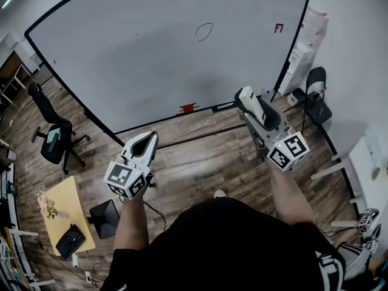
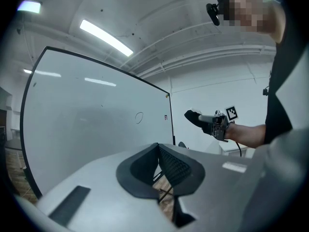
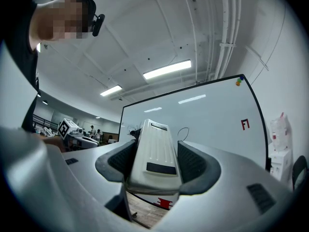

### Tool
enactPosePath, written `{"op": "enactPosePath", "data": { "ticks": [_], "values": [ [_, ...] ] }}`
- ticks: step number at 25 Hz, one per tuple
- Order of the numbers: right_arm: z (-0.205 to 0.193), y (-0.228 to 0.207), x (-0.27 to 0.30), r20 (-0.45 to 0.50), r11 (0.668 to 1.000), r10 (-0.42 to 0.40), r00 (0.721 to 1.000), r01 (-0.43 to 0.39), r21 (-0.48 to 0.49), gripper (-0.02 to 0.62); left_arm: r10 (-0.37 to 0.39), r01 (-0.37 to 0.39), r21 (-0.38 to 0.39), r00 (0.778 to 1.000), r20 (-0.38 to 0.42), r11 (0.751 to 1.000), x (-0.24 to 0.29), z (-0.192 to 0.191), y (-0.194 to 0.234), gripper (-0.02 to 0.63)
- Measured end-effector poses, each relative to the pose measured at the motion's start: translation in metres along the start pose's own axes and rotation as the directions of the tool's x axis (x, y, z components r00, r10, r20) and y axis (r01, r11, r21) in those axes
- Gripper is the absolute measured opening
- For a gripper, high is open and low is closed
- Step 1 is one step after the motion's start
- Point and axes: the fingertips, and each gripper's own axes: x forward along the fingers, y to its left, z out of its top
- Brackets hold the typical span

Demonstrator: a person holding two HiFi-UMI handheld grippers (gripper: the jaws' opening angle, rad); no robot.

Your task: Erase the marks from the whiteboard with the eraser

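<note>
Board: the big white whiteboard with a black edge (image 1: 151,47) stands in front of the person, a little way off.
Marks: a thin black loop (image 1: 205,31) is drawn near the top middle. A small red mark (image 1: 279,27) is off to its right, near the edge. The rest of the board looks clean.
Eraser: the white plastic block eraser (image 1: 250,100) is up in the air in front of the board. It does not touch the board yet.
Right tool: the right tool (image 3: 154,153) is clamped on the eraser. One dark pad sits on each long side, and the front of the eraser sticks out past them.
Left tool: the left tool (image 2: 158,151) has its two pads pressed together with nothing between them. It hangs low over the brown wooden floor (image 1: 200,162).
How the eraser feels: it is likely light and stiff, and its smooth sides could slip. Holding it by the long sides, as now, seems right. The wiping face should be free to lie flat on the board.
What to watch: both marks are high up, so it is a long reach. Pushing too hard could twist the eraser in the pads.
Other thing: a small red object (image 1: 188,108) sits at the bottom edge of the board. I cannot tell what it is.
</note>
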Motion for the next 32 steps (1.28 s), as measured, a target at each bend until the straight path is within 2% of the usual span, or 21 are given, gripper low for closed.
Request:
{"op": "enactPosePath", "data": {
  "ticks": [17,32],
  "values": [
    [-0.011,-0.041,0.028,-0.01,1.0,0.019,1.0,-0.019,0.012,0.264,0.006,-0.006,-0.008,1.0,-0.023,1.0,0.047,-0.003,0.015,0.012],
    [-0.022,-0.079,0.054,-0.02,0.997,0.074,0.997,-0.074,0.028,0.264,0.024,-0.024,-0.02,0.999,-0.032,1.0,0.096,-0.002,0.02,0.012]
  ]
}}
